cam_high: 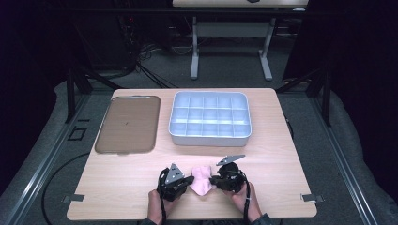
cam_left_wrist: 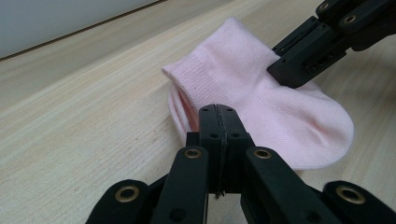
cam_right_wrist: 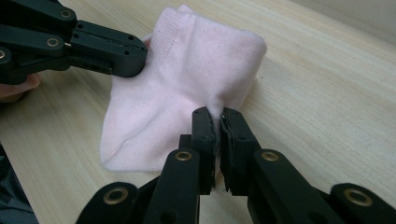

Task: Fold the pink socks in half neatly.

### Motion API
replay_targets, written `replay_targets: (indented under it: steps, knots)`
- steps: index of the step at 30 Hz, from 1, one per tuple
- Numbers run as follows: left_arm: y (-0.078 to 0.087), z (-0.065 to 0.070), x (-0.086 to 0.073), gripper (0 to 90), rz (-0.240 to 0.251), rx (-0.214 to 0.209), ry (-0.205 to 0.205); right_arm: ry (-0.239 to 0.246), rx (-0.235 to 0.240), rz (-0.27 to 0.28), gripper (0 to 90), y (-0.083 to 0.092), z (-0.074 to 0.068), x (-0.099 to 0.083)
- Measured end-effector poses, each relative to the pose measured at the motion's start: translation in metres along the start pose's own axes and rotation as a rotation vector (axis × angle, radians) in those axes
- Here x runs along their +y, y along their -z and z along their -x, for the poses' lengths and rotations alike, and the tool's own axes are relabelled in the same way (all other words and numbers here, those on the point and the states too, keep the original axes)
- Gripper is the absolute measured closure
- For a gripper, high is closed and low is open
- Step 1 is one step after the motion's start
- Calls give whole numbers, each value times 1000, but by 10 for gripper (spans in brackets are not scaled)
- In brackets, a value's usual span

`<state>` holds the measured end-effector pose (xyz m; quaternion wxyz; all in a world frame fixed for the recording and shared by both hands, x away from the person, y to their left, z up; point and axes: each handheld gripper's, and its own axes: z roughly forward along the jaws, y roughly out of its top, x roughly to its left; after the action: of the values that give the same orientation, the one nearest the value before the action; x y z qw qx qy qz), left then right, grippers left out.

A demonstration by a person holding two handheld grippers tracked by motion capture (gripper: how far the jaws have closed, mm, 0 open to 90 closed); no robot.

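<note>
Pale wooden table (cam_high: 117, 187), dark room

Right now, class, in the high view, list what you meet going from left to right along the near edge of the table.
Left gripper, its jaws shut on the sock → pink sock → right gripper, jaws shut on the sock's other side.

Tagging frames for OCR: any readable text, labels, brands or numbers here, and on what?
None readable.
pink sock: plain knit, no label or print.
left gripper and right gripper: black jaws, no markings.
divided bin and brown tray: no text visible.
table: bare wood grain, no stickers.
</note>
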<state>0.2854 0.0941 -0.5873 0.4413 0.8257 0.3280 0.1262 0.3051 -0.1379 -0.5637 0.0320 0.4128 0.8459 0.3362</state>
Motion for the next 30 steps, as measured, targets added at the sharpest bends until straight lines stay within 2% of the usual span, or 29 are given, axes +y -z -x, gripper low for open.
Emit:
replay_targets:
  steps: [10, 19, 24, 25, 27, 28, 30]
  knots:
    - [0, -1, 0, 900, 2, -5, 5, 40, -27, 6, 848, 5, -8, 6]
    - [0, -1, 0, 899, 1, -6, 11, 109, -85, -17, 847, 8, -18, 12]
    - [0, -2, 0, 899, 4, -4, 21, 109, -94, -23, 848, 5, -17, 12]
    - [0, -2, 0, 899, 1, 2, 12, 115, -99, -40, 848, 6, -17, 12]
    - [0, -1, 0, 900, 1, 5, 6, 120, -104, -27, 848, 7, -19, 12]
    - [0, -1, 0, 899, 3, 5, 10, 123, -105, -15, 848, 6, -20, 12]
    - [0, -2, 0, 899, 2, -3, 24, 133, -122, -35, 848, 8, -23, 14]
